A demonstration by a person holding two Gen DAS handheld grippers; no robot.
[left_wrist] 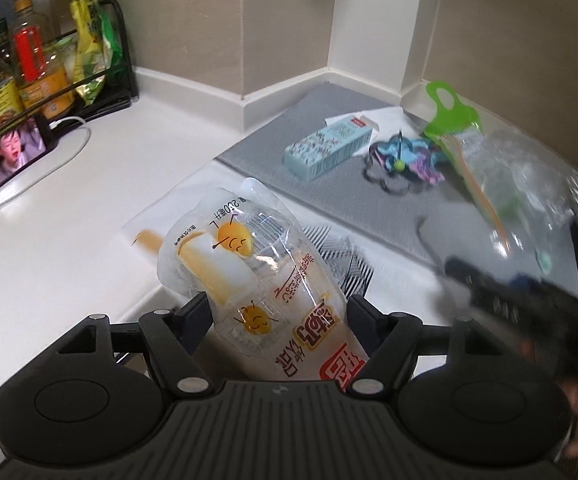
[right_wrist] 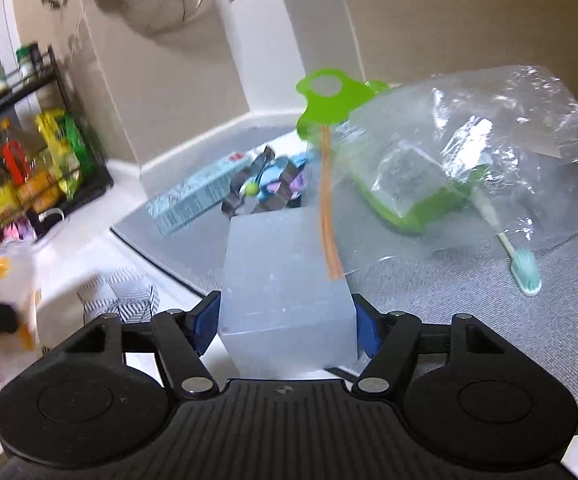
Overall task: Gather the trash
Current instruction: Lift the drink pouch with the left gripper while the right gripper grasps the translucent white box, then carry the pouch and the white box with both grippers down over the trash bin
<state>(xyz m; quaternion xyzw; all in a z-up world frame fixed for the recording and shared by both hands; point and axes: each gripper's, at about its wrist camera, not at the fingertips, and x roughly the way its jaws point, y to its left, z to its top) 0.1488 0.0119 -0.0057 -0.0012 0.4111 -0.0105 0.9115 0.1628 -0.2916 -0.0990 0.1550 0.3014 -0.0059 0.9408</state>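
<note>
My left gripper [left_wrist: 279, 314] is shut on a clear milk pouch [left_wrist: 249, 264] printed with yellow bees and red lettering, and holds it up over the white counter. My right gripper [right_wrist: 287, 320] is shut on the frosted near part of a clear plastic bag [right_wrist: 469, 128] with a green handle [right_wrist: 325, 100] and an orange zip strip. A green-edged item [right_wrist: 413, 196] shows through the bag, and a teal toothbrush [right_wrist: 525, 272] lies under its edge. In the left wrist view the bag [left_wrist: 521, 184] hangs blurred at the right. The pouch [right_wrist: 9, 276] appears blurred at the left edge of the right wrist view.
On the grey mat [left_wrist: 329, 200] lie a light blue carton [left_wrist: 325, 148], a blue-purple crumple with metal cookie cutters [left_wrist: 401, 160] and white paper [left_wrist: 373, 114]. A striped black-and-white item [left_wrist: 341, 256] lies on the counter. A rack of bottles [left_wrist: 29, 60] and a phone [left_wrist: 13, 156] stand at the left.
</note>
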